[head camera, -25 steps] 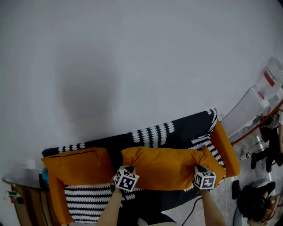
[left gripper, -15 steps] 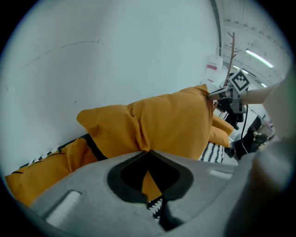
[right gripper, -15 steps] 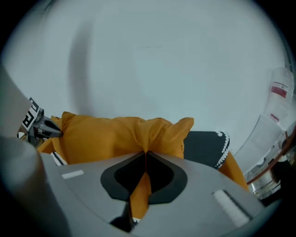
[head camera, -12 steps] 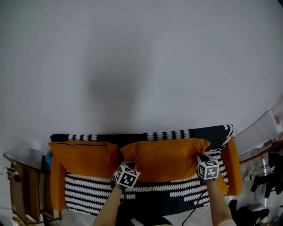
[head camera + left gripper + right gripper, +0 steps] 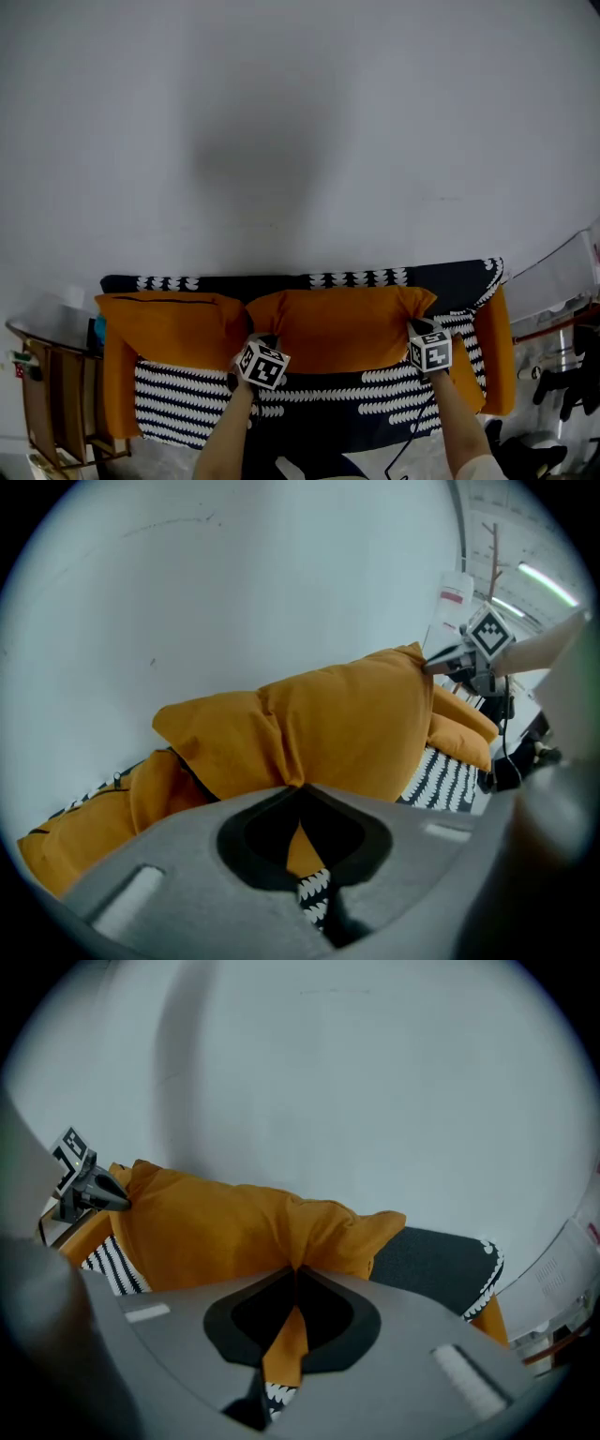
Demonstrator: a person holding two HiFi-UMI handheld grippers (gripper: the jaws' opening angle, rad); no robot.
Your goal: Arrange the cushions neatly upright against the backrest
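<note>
Orange cushion [image 5: 342,328]: propped upright against sofa backrest [image 5: 450,278], just beside second cushion [image 5: 164,328]. Left gripper [image 5: 255,339]: clamped on its left corner. Right gripper [image 5: 415,328]: clamped on its right corner.

A plain white wall [image 5: 300,112] rises behind the sofa [image 5: 356,412], a wooden side table [image 5: 58,394] at its left end.

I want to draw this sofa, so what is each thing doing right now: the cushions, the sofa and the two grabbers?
Middle cushion: pinched at both ends, standing along the backrest.
Left cushion: not held, upright against the backrest.
Left gripper: shut on the middle cushion's left corner.
Right gripper: shut on the middle cushion's right corner.
Sofa: covered with a dark patterned throw.
</note>
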